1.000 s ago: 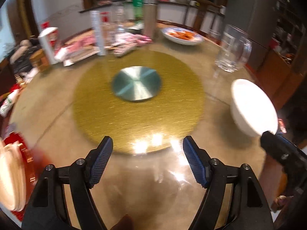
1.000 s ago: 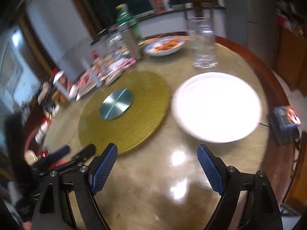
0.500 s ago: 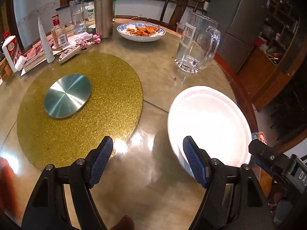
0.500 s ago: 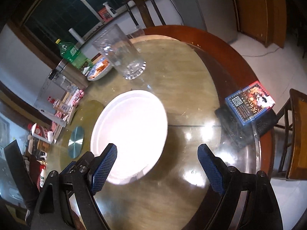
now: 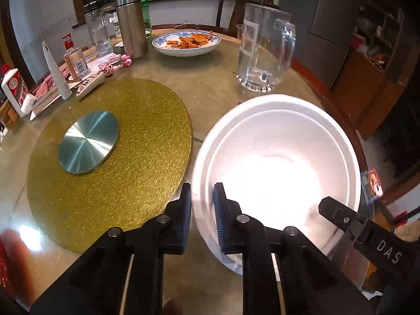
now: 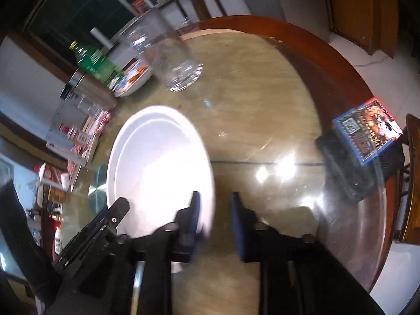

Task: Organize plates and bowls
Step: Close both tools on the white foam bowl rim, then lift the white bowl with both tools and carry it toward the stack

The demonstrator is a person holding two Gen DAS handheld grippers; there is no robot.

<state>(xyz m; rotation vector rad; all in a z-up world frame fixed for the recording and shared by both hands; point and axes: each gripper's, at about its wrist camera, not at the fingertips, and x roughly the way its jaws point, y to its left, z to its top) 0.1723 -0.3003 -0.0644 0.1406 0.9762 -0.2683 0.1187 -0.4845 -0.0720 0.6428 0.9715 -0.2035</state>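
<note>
A white deep plate [image 5: 275, 136] rests on the glass-topped round table [image 5: 210, 84], to the right of the gold turntable mat. My left gripper [image 5: 202, 199] is shut on the plate's near left rim, one pad inside and one outside. In the right wrist view the same plate [image 6: 157, 152] lies left of centre. My right gripper [image 6: 214, 210] is shut on its near right rim, though that frame is blurred. One finger of the right gripper [image 5: 341, 215] shows over the plate's right side. The left gripper [image 6: 115, 212] reaches in at the plate's lower left.
A gold mat [image 5: 110, 162] with a metal disc [image 5: 88, 141] lies to the left. Behind the plate stand a glass pitcher [image 5: 262, 57], a blue-rimmed dish of food [image 5: 186, 43], a steel flask [image 5: 131, 26] and bottles. A blue card box [image 6: 367, 128] sits at the table's right edge.
Both grippers swung over to the white plate and went from open to shut on its rim, the left on its left side, the right on its right side.
</note>
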